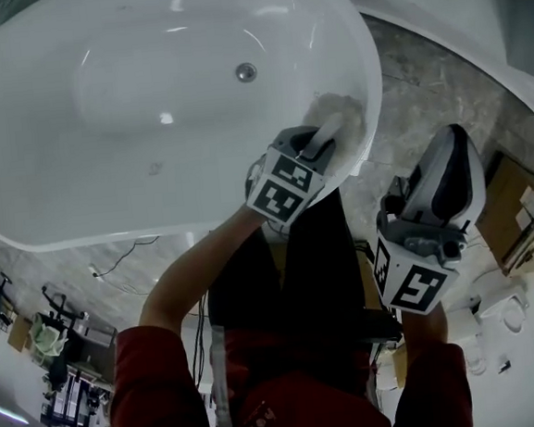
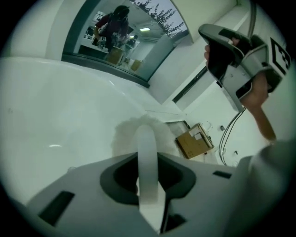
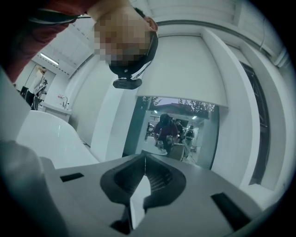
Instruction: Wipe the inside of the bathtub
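The white bathtub (image 1: 46, 134) fills the upper left of the head view, its drain (image 1: 246, 71) near the middle of the floor. My left gripper (image 1: 327, 130) is shut on a white cloth (image 1: 340, 110) and holds it against the tub's inner wall, just below the right rim. In the left gripper view the fuzzy cloth (image 2: 127, 132) spreads on the tub wall (image 2: 55, 106) beyond the closed left gripper (image 2: 147, 132). My right gripper (image 1: 454, 140) is outside the tub on the right, jaws shut and empty, tilted upward; in its own view the right gripper (image 3: 144, 161) faces a wall.
A second white tub rim (image 1: 474, 32) curves across the top right, with marble floor (image 1: 423, 83) between the tubs. A cardboard box (image 1: 517, 209) sits on the floor to the right, also the cardboard box (image 2: 194, 141). The person's legs stand close to the tub's near rim.
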The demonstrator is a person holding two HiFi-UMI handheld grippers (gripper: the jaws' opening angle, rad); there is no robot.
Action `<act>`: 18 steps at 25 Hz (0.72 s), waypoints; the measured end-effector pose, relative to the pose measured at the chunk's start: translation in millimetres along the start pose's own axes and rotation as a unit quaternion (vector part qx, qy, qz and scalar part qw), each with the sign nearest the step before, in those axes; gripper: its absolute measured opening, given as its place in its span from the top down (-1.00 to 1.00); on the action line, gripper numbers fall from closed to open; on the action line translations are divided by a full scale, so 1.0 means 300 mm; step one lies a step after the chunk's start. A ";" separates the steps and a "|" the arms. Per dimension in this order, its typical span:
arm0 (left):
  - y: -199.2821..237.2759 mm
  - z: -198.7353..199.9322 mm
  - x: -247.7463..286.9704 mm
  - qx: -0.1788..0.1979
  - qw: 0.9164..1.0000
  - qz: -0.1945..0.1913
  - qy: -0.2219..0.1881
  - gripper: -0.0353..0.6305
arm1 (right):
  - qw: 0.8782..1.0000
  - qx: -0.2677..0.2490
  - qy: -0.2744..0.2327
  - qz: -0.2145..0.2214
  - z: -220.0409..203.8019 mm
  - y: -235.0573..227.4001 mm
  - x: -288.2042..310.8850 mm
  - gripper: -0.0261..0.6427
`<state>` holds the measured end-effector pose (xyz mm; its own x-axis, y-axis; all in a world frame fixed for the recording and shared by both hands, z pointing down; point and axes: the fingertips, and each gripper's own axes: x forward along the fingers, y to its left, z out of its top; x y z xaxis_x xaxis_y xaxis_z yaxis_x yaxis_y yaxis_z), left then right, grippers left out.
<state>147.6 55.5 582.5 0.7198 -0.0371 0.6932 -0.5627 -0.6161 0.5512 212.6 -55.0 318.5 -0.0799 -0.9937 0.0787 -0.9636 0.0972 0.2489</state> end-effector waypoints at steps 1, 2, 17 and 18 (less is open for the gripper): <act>-0.016 -0.008 0.014 0.002 1.000 0.001 0.004 0.61 | 1.000 0.001 0.001 -0.003 0.000 -0.010 -0.009 0.89; -0.021 -0.017 0.027 0.002 1.000 0.005 0.007 0.61 | 1.000 0.002 0.002 -0.005 -0.002 -0.018 -0.015 0.89; 0.114 -0.081 0.140 -0.009 0.998 0.060 0.006 0.61 | 0.999 0.027 0.012 0.023 -0.142 0.011 0.011 0.89; 0.134 -0.099 0.155 -0.013 0.998 0.068 0.008 0.61 | 0.999 0.029 0.013 0.031 -0.155 0.024 0.016 0.89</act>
<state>146.4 52.4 650.8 0.6296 -0.1056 0.7698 -0.6646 -0.5864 0.4631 217.0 -56.5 365.6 -0.1337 -0.9842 0.1165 -0.9703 0.1539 0.1865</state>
